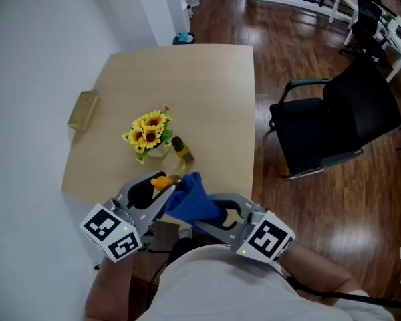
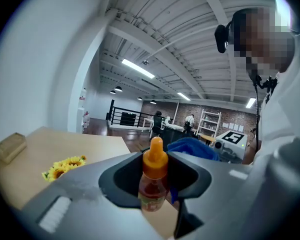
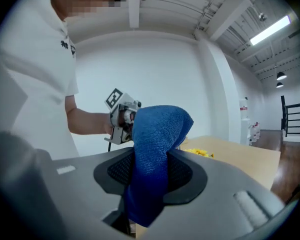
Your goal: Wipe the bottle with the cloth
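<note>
My left gripper (image 1: 159, 189) is shut on a small sauce bottle (image 2: 153, 180) with an orange nozzle cap (image 1: 162, 181), held upright above the table's near edge. My right gripper (image 1: 202, 211) is shut on a bunched blue cloth (image 3: 157, 154). In the head view the blue cloth (image 1: 190, 196) sits right beside the cap, on its right. From the left gripper view the cloth (image 2: 192, 147) shows just behind the bottle. The right gripper view shows the left gripper (image 3: 121, 119) behind the cloth; the bottle is hidden there.
On the light wooden table (image 1: 207, 79) stands a bunch of sunflowers (image 1: 149, 132) in a small pot, with a second dark-capped bottle (image 1: 182, 151) lying beside it. A wooden block (image 1: 83, 110) lies at the left edge. A black chair (image 1: 341, 119) stands to the right.
</note>
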Available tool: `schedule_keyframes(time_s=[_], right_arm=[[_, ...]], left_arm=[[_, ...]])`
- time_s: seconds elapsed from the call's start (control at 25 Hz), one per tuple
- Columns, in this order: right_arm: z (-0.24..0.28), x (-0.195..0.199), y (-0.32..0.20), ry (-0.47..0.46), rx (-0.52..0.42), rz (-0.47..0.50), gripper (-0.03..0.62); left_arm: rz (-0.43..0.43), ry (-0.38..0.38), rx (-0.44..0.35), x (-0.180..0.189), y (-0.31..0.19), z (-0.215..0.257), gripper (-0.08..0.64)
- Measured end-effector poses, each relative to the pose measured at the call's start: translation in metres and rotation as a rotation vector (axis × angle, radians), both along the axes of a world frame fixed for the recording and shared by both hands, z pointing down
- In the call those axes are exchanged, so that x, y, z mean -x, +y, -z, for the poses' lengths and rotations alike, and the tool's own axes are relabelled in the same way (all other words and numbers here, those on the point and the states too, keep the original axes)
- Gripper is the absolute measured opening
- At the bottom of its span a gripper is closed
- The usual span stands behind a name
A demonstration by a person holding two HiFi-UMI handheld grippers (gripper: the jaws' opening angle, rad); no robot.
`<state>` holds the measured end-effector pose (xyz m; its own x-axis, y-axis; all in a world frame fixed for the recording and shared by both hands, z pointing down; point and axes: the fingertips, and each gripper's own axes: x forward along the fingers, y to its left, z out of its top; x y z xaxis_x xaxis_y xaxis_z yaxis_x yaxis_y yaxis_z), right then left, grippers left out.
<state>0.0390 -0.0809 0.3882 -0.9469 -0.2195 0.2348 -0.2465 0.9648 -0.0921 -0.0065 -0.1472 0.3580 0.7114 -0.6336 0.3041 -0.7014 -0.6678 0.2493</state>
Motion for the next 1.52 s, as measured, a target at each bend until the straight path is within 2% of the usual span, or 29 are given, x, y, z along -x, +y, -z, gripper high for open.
schedule_keyframes(time_s=[0.12,0.32,0.44,0.6,0.72,0.92,1.08,1.2,1.28,1.52], right_arm=[[-0.037,0.001,-0.006,0.016,0.043,-0.032,0.155],[-0.118,-0.014,-0.016,0.175,0.143,-0.073,0.155],[-0.140,-0.024,-0.027,0.216,0.184,-0.109,0.155],[-0.116,-0.029,-0.052,0.199,0.157,-0.169,0.155],[-0.065,-0.016,-0.074,0.129,0.088,-0.205,0.155],[0.026,0.039,-0.077,0.053,-0.061,-0.112,0.155],[0.028,0.079,-0.073,0.073,-0.059,-0.070,0.155],[-0.002,0.086,-0.080,0.078,0.012,-0.115,0.155],[-0.031,0.088,-0.082,0.115,0.068,-0.135,0.155],[-0.115,0.102,-0.078,0.159,0.304,-0.186,0.155]], left_arm=[[-0.007,0.010,-0.006,-0.002,0.000,0.006,0.156],[-0.013,0.019,-0.022,0.009,-0.004,0.018,0.157],[-0.027,0.016,-0.031,0.018,-0.005,0.021,0.156],[-0.060,-0.013,-0.042,0.034,-0.004,0.023,0.156],[-0.099,-0.031,-0.036,0.044,-0.001,0.016,0.156],[-0.168,-0.030,-0.023,0.050,0.005,0.005,0.157],[-0.221,-0.020,-0.029,0.058,0.014,0.002,0.157],[-0.234,-0.025,-0.037,0.071,0.018,0.003,0.157],[-0.236,-0.013,-0.043,0.081,0.020,0.007,0.156],[-0.266,0.002,-0.093,0.107,0.025,0.031,0.157]])
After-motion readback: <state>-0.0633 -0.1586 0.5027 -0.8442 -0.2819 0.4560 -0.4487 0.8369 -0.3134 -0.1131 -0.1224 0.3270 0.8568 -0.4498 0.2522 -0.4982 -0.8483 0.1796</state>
